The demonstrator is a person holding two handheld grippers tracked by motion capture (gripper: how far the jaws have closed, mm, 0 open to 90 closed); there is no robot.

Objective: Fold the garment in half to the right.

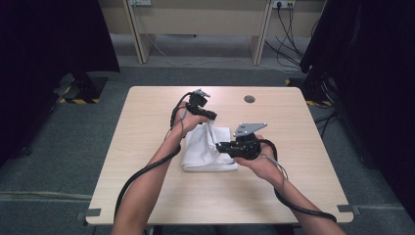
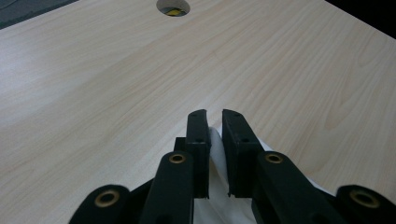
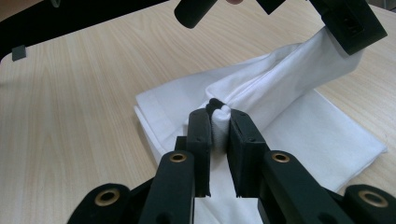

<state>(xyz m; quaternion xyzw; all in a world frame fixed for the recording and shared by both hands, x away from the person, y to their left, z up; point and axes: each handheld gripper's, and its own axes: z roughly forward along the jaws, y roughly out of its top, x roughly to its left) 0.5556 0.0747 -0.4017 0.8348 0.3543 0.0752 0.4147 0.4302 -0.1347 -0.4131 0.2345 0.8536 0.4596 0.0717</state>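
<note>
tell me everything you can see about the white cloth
The white cloth is plain, soft-looking fabric, folded into a rough rectangle and lying on the wooden table near its middle. One upper layer is pulled up off the stack into a taut, creased band. The left gripper is shut on the far, raised end of that band; the right gripper is shut on a bunched part nearer the fold. The rest lies flat on the table.

White cloth [image 2: 215, 154] mostly hidden behind left claw [image 2: 214, 116], forearms cut off at bottom edge
</note>
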